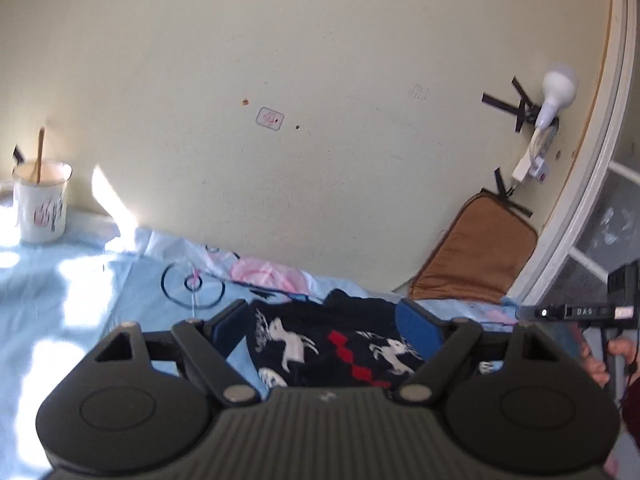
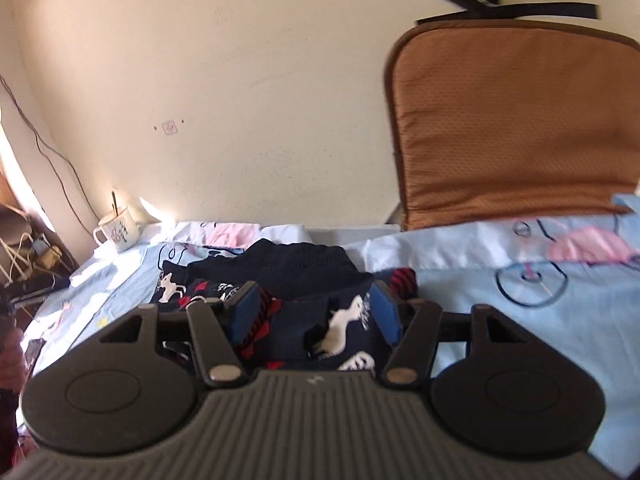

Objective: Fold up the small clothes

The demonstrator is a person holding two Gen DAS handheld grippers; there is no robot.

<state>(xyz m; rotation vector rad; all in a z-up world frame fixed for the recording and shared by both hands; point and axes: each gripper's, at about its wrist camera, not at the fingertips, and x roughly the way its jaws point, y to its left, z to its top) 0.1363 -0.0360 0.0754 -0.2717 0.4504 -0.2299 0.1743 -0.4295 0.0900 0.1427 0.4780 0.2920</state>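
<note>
A small navy sweater (image 1: pixel 332 344) with white reindeer and red diamonds lies on a light blue patterned sheet (image 1: pixel 80 300). My left gripper (image 1: pixel 326 320) is open, its blue pads spread wide on either side of the sweater's near part. In the right wrist view the sweater (image 2: pixel 304 264) lies bunched, a fold of it rising between the blue pads. My right gripper (image 2: pixel 316 304) is open around that fold, not pinching it.
A white mug (image 1: pixel 40 204) with a wooden stick stands at the sheet's far left by the wall; it also shows in the right wrist view (image 2: pixel 118 232). A brown cushion (image 2: pixel 512 120) leans on the wall at right. Cables (image 2: pixel 24 248) hang far left.
</note>
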